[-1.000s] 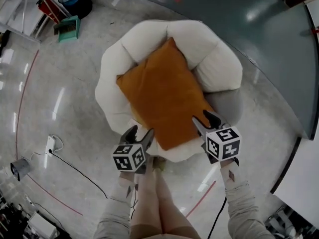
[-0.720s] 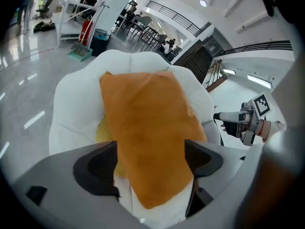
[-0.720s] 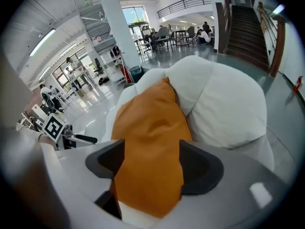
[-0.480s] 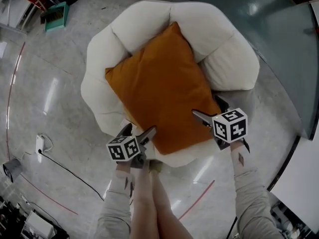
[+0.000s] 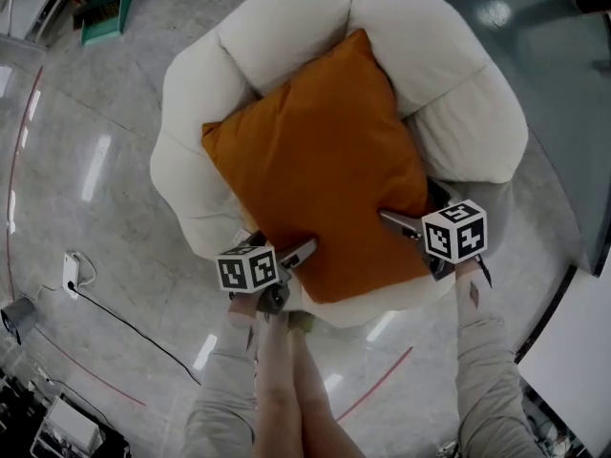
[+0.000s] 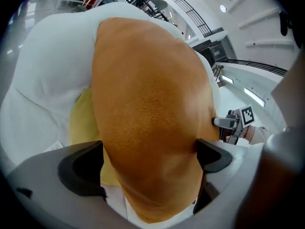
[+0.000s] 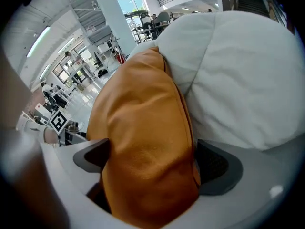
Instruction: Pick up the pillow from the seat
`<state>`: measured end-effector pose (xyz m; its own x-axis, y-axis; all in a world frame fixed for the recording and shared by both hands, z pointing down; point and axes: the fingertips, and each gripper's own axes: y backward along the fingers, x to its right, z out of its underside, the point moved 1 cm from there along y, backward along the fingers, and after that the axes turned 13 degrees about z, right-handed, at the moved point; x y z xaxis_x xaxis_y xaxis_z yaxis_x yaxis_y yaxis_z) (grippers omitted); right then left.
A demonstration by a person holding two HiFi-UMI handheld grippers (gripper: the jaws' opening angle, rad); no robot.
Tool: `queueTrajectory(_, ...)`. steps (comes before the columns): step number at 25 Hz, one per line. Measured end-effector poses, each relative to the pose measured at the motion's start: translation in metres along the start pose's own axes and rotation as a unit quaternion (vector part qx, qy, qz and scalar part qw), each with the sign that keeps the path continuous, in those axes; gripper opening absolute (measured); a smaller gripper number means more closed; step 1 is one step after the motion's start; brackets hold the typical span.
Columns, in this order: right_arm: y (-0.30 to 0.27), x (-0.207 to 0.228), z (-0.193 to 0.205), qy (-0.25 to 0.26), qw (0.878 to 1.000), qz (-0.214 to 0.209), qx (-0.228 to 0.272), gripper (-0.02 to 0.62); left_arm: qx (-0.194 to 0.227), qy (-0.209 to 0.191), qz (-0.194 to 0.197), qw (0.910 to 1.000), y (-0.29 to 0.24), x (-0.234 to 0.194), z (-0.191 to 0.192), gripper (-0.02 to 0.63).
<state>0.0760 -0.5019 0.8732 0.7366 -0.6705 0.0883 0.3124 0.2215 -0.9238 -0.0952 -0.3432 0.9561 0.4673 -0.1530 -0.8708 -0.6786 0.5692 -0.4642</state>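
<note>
1. Head view: the pillow (image 5: 315, 170) lies on the seat (image 5: 449, 93), turned so that one corner points at the back rim and its near edge hangs over the seat's front edge.
2. Pillow: rust-orange, square, plump, with a matte fine-grained cover.
3. Seat: a round off-white armchair with a thick rim quilted into rounded lobes. It stands on a glossy grey floor (image 5: 95, 160).
4. Left claw (image 5: 291, 265): positioned at the pillow's near-left corner, at the seat's front edge. Its jaws have just been opening and stand wide apart. The pillow corner fills the gap between them, and the pads do not squeeze it.
5. Right claw (image 5: 410, 213): positioned at the pillow's near-right corner. Its jaws have just been opening and stand spread, with the pillow's edge between them, not clamped.
6. Left gripper view only: the cover's sandy grain is visible. A paler yellow surface (image 6: 83, 123) lies beside the pillow, and what it is cannot be told. The other claw's marker cube shows at the far corner.
7. Right gripper view only: a sewn seam runs along the pillow's edge, soft creases show near the dark ribbed pads, and the pillow's side rests against a white lobe of the rim.
8. Head view only: the whole outline of the seat, a black cable (image 5: 143, 327) on the floor and a green dustpan (image 5: 105, 12) near the top-left.
</note>
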Motion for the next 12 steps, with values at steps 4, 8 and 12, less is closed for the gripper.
queueTrajectory(4, -0.014, -0.001, 0.004, -0.020, 0.999, -0.024, -0.008, 0.566, -0.024, 0.010, 0.032, 0.9991, -0.015, -0.007, -0.002, 0.591)
queueTrajectory(8, -0.030, -0.006, 0.008, -0.008, 1.000, -0.017, -0.021, 0.574, -0.061, 0.019, 0.048, 0.9968, -0.027, -0.009, -0.001, 0.591)
queueTrajectory(12, -0.039, -0.007, 0.011, 0.001, 1.000, 0.001, -0.029, 0.570, -0.077, 0.016, 0.051, 0.9956, -0.032, -0.006, -0.002, 0.589)
